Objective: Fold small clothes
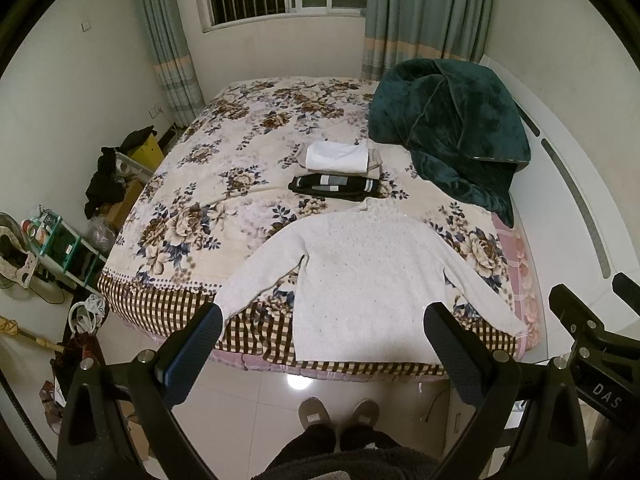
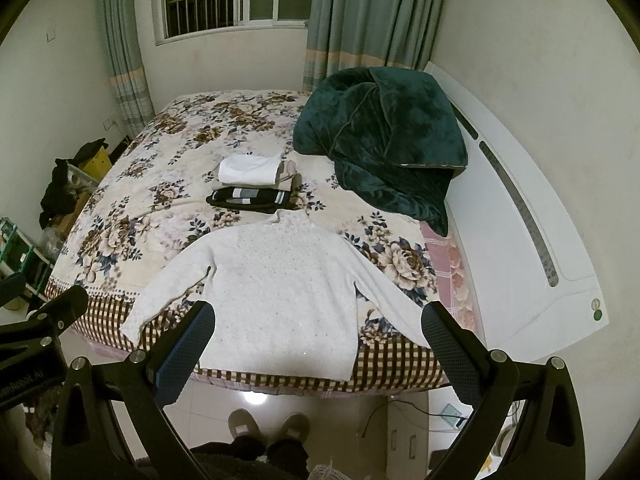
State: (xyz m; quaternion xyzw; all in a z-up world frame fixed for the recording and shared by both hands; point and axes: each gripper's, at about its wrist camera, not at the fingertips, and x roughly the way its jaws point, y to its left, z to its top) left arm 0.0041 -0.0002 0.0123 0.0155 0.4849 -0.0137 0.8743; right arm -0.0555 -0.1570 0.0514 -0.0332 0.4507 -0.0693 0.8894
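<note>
A white knit sweater (image 1: 360,276) lies flat on the floral bed, collar away from me, both sleeves spread out; it also shows in the right wrist view (image 2: 280,292). Behind it lie a folded black garment (image 1: 334,186) and a folded white and beige stack (image 1: 340,156). My left gripper (image 1: 324,320) is open and empty, held above the bed's near edge, short of the sweater's hem. My right gripper (image 2: 318,320) is open and empty at the same height beside it. Part of the right gripper shows at the right of the left wrist view (image 1: 592,328).
A dark green blanket (image 1: 452,120) is heaped at the bed's far right, by the white headboard (image 1: 580,200). Shelves, boxes and dark clothes (image 1: 104,184) crowd the floor on the left. The person's slippers (image 1: 338,412) stand on the tiled floor at the bed's foot.
</note>
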